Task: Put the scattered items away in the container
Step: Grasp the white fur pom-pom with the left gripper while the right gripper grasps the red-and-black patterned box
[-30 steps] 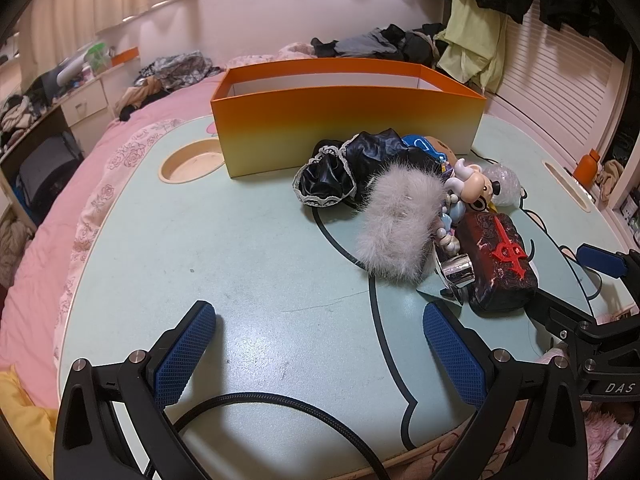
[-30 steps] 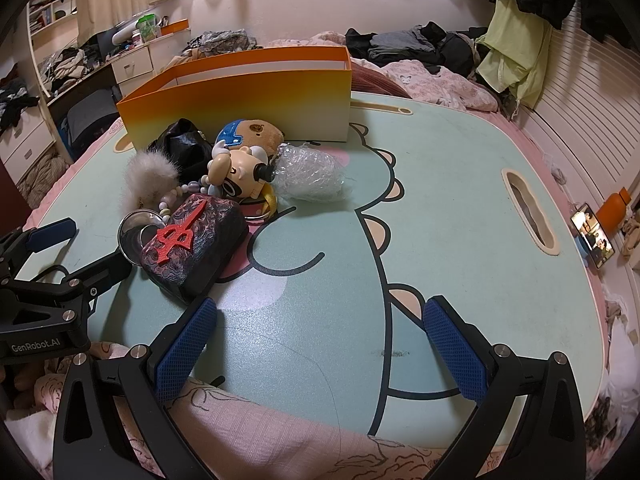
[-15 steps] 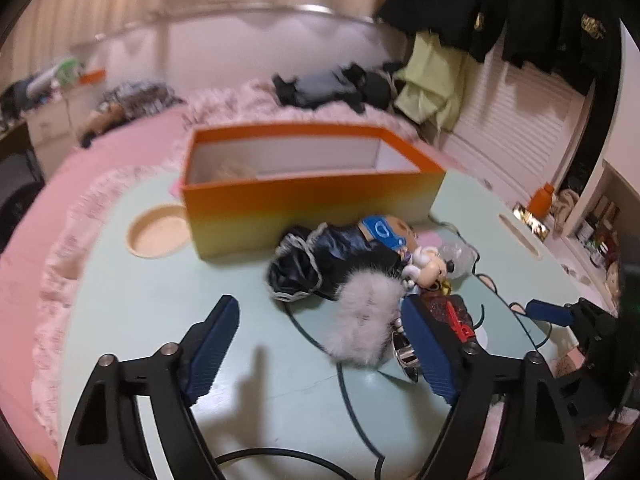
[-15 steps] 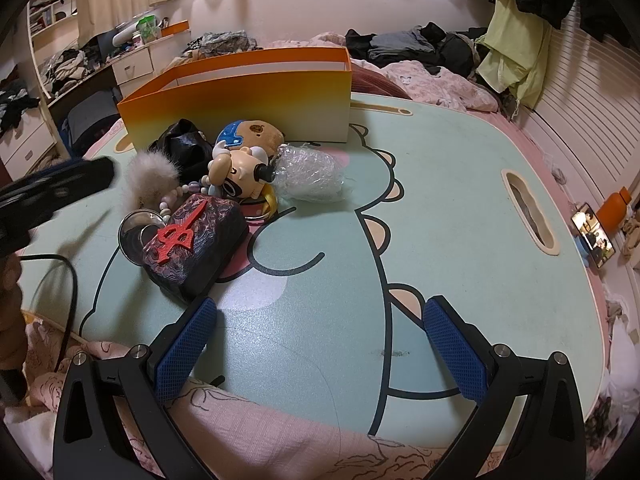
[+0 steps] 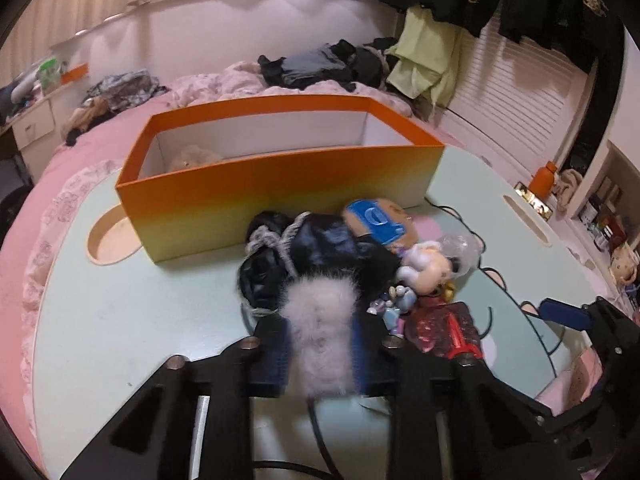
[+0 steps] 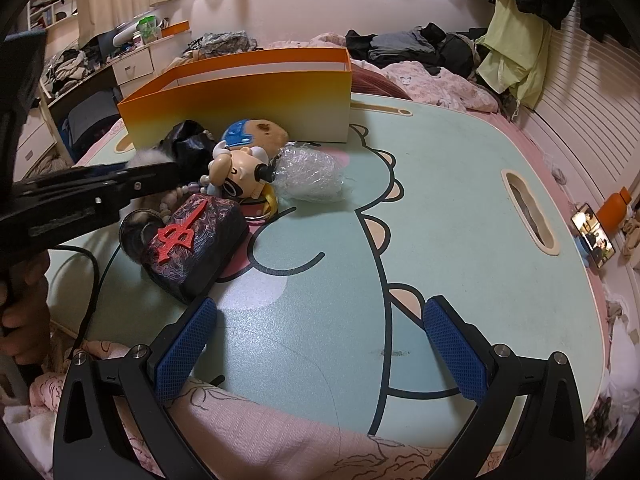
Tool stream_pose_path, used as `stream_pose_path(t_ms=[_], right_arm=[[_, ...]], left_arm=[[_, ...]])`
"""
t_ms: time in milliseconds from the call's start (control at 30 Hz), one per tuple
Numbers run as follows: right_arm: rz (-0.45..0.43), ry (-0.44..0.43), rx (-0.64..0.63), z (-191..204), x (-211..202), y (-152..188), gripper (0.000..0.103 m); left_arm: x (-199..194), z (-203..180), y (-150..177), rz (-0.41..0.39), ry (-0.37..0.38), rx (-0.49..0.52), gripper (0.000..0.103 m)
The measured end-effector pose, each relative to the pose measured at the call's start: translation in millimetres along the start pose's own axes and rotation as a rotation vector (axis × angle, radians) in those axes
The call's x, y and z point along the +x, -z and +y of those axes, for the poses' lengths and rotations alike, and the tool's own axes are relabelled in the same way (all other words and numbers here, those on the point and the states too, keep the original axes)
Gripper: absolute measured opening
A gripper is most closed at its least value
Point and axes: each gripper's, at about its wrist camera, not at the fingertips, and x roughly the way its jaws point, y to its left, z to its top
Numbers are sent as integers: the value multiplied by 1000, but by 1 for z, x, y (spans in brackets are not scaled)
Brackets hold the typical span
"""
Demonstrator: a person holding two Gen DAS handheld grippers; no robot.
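A fluffy grey pompom lies at the near end of a pile in front of the orange box. My left gripper has its jaws closing, and the blue pads press into the fur from both sides. The pile also holds a black lace cloth, a blue-capped toy head, a small figurine, crumpled plastic wrap and a dark pouch with a red emblem. Something beige lies inside the box. My right gripper stands open over bare table near the front edge.
The mint-green table has a round cut-out left of the box and a slot at the right. A phone and an orange bottle sit beyond its right edge. A black cable trails at the left.
My left gripper moved forward to the pile and its jaws narrowed from wide open onto the fluffy pompom. The right gripper stayed where it was.
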Motion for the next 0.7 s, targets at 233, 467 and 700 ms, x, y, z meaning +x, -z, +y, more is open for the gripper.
stream_pose_path(t_ms=[233, 467, 700], right_arm=[[-18, -24, 18, 0, -6, -2, 103], [-133, -133, -57, 23, -27, -20, 94], [-21, -212, -82, 37, 5, -30, 72]], left_arm=[[-35, 21, 11, -89, 34, -86, 22], [-44, 29, 30, -100, -84, -117, 22], [-44, 28, 29, -109, -94, -108, 22]])
